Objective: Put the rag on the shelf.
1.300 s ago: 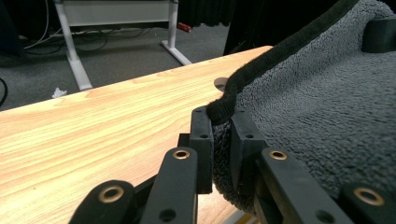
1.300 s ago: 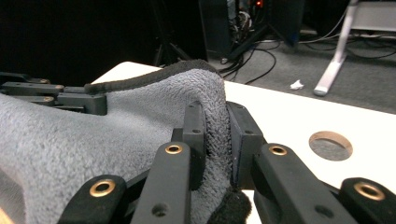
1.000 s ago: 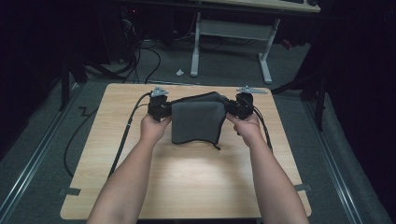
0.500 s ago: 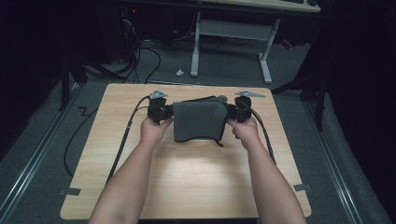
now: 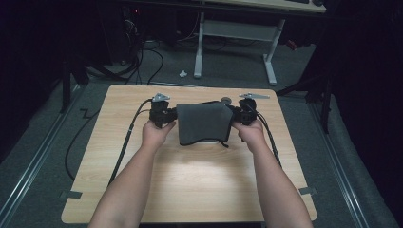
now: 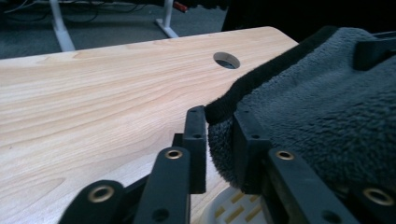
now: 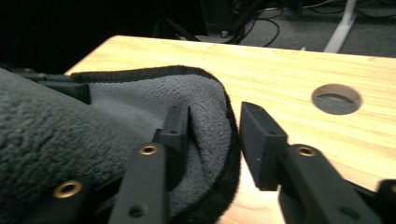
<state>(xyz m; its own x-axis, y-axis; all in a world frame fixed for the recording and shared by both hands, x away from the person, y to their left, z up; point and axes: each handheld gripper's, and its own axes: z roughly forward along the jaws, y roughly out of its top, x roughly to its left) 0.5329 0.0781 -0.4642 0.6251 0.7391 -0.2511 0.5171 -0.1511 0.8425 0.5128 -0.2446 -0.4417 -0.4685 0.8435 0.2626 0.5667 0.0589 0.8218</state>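
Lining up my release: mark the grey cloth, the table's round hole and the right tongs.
grey cloth (image 5: pixel 202 121): high view, middle of its top face.
round hole (image 7: pixel 336 99): right gripper view, its centre.
right tongs (image 7: pixel 212 128): right gripper view, between the fingertips.

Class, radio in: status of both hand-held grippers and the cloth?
Both hand-held grippers just opening, grey cloth edges between jaws. Cloth on table. Nothing in the way.

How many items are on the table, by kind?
Grey fleece cloth: 1
Handheld grippers: 2, the left gripper and the right gripper, one at each side edge of the cloth
White slatted thing under the cloth: 1, kind unclear
Total: 4
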